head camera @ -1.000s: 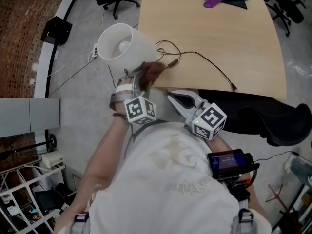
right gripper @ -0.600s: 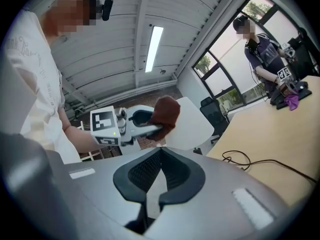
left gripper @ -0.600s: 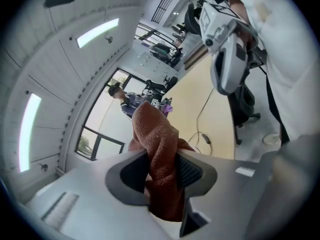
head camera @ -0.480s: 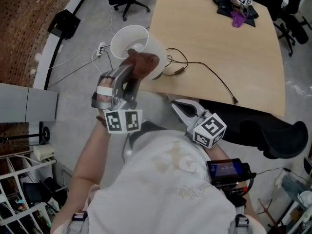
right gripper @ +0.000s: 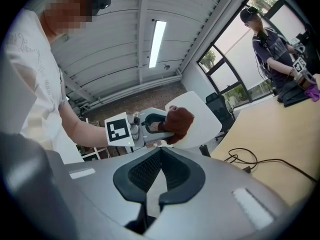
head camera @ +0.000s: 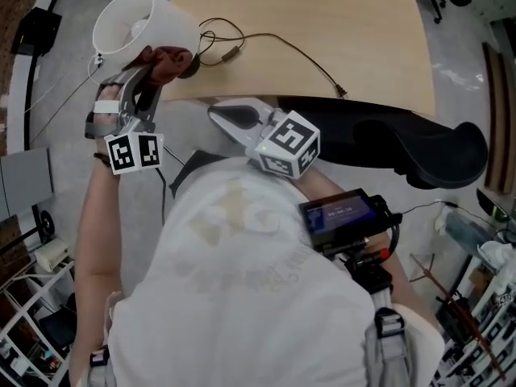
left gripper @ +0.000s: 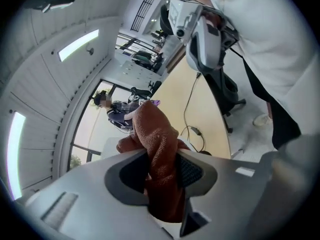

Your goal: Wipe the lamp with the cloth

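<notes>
Wooden counter (head camera: 322,22) carries the white lamp (head camera: 133,27) at its near left corner; the thin shade (head camera: 165,24) seems light and fragile, so wipe gently. Soft cloth (head camera: 169,61), bunched and clamped in the left claw (head camera: 143,87), meets the shade; right claw (head camera: 234,118) is closed, empty.

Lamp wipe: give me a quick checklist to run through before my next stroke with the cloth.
1. Cloth clamped in the left claw: ok, bunched between the pads.
2. Cloth meeting the lamp shade: it lies at the shade's outer side; whether it presses, cannot tell.
3. Right claw out of the way: ok, shut, empty, apart from the lamp.
4. Lamp steadied by something: not ok, no claw holds it.
5. Cord away from the cloth: ok, it lies loose on the table.
</notes>
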A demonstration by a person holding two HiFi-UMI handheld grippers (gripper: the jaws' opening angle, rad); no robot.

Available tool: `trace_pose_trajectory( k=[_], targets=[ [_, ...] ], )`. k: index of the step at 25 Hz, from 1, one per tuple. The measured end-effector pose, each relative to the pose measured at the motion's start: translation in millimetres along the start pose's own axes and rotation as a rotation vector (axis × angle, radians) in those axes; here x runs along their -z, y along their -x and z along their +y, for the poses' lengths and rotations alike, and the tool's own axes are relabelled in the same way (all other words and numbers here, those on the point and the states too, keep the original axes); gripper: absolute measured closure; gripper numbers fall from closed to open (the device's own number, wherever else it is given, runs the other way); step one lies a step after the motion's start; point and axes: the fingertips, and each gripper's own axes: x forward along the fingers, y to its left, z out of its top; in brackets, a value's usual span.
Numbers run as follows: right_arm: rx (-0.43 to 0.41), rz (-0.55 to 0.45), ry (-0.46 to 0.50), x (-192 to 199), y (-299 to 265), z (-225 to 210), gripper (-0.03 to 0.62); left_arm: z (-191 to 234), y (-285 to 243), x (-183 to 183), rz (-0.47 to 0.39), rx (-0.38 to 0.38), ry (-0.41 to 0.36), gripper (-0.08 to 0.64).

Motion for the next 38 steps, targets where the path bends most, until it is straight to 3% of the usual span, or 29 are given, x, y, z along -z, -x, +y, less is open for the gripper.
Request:
trace_pose_trajectory(
  k=[5, 8, 11, 15, 17, 19, 22, 25, 32, 35, 38],
  targets=[
    [-0.025, 0.006, -0.014, 5.6, 6.7, -18.8, 0.580, -52.4, -21.3, 4.9, 0.042, 0.115, 0.025, 0.416],
    [-0.031, 0.023, -0.024, 11.7, 33.6, -35.1, 0.580, -62.8, -28.8, -20.2, 0.046, 0.103, 0.134, 0.416],
    [-0.027, 0.012, -0.024, 2.9, 26.9, -26.3, 0.580, -22.4, -1.8, -14.8, 0.021, -0.013, 0.366, 0.416],
    [-0.057, 0.009, -0.021, -9.8, 1.6, -5.8, 0.580, 52.3, 48.8, 19.7, -0.047, -0.283, 0.798, 0.416],
    [-0.078, 0.012, -0.016, -16.1, -3.5, -7.0, 0.581, 83.8, 55.9, 28.1, -0.090, -0.400, 0.970, 0.416],
    [-0.091, 0.007, -0.015, -21.8, -10.5, -4.1, 0.580, 100.9, 53.4, 37.5, -0.120, -0.453, 1.074, 0.416],
    [-0.117, 0.015, -0.006, -30.0, -16.7, 2.5, 0.580, 90.1, 37.3, 53.1, -0.077, -0.451, 1.217, 0.416],
    [-0.137, 0.035, 0.005, -34.5, -19.3, 8.1, 0.580, 52.6, 23.0, 60.5, -0.003, -0.406, 1.283, 0.413],
    [-0.113, 0.069, 0.017, -33.0, -30.6, 4.8, 0.580, -49.4, -1.7, 78.6, 0.113, -0.169, 1.418, 0.411],
    [-0.093, 0.079, 0.021, -31.0, -35.5, 8.9, 0.580, -53.5, 13.6, 89.3, 0.110, -0.192, 1.426, 0.415],
    [-0.071, 0.089, 0.026, -28.2, -42.7, 12.3, 0.580, -23.2, 37.9, 99.2, 0.010, -0.275, 1.441, 0.416]
  ],
)
